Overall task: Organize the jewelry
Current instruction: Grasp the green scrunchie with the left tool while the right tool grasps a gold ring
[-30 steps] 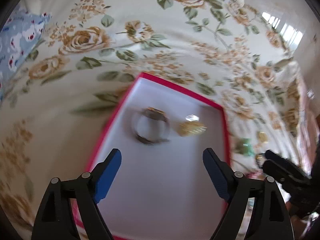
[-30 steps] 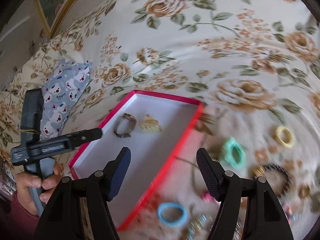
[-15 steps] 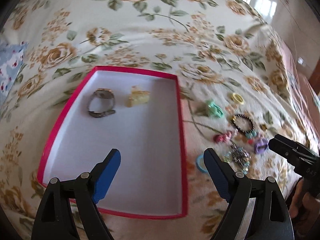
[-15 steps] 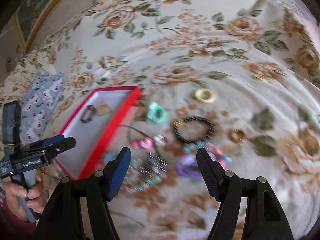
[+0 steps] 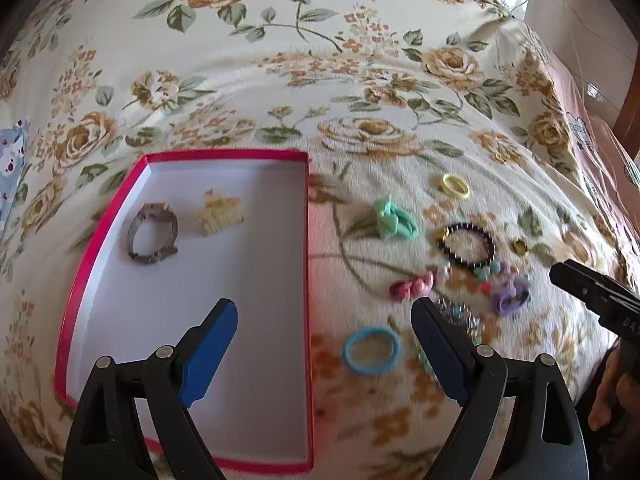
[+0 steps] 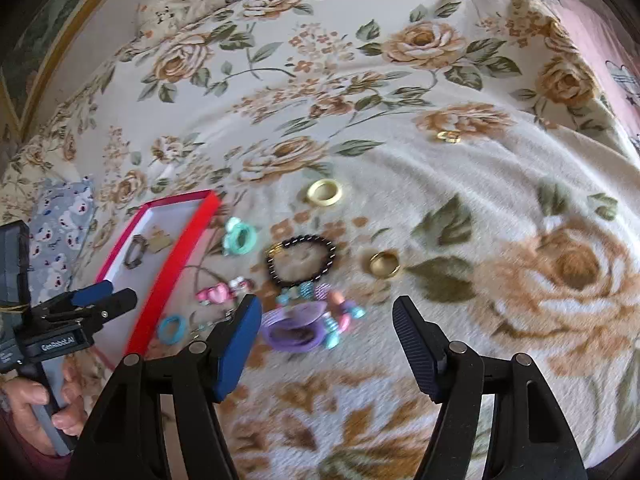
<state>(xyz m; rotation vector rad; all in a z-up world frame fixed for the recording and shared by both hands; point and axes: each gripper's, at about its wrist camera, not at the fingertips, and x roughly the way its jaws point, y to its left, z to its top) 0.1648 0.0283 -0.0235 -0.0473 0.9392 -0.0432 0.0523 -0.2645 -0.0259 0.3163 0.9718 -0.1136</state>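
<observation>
A: Change since the earlier views: both cameras have swung from the box toward the loose pieces, and the right hand-held gripper (image 6: 326, 340) has come over the pile.

B: Contents, left to right?

A: Ahead-left of the left hand-held gripper (image 5: 324, 346), the red box (image 5: 307, 240) on the bed (image 5: 280, 40) holds a watch (image 5: 152, 236) and a gold clip (image 5: 219, 216). Just below the box's right wall and between this gripper's fingers lies a blue hair tie (image 5: 372, 350); ahead-right lie a green scrunchie (image 5: 394, 222), a yellow ring tie (image 5: 454, 186) and a black bead bracelet (image 5: 466, 244).

B: Grip states?

A: Both are spread wide and hold nothing. In the right view, a purple hair tie (image 6: 294, 330) sits just ahead, toward the left finger; a gold ring (image 6: 384, 264) lies farther ahead.

B: Step in hand?

A: My judgement: selecting the next piece, with most unsorted. Next calls for lowering over one item, closing, and carrying it left to the box.
</observation>
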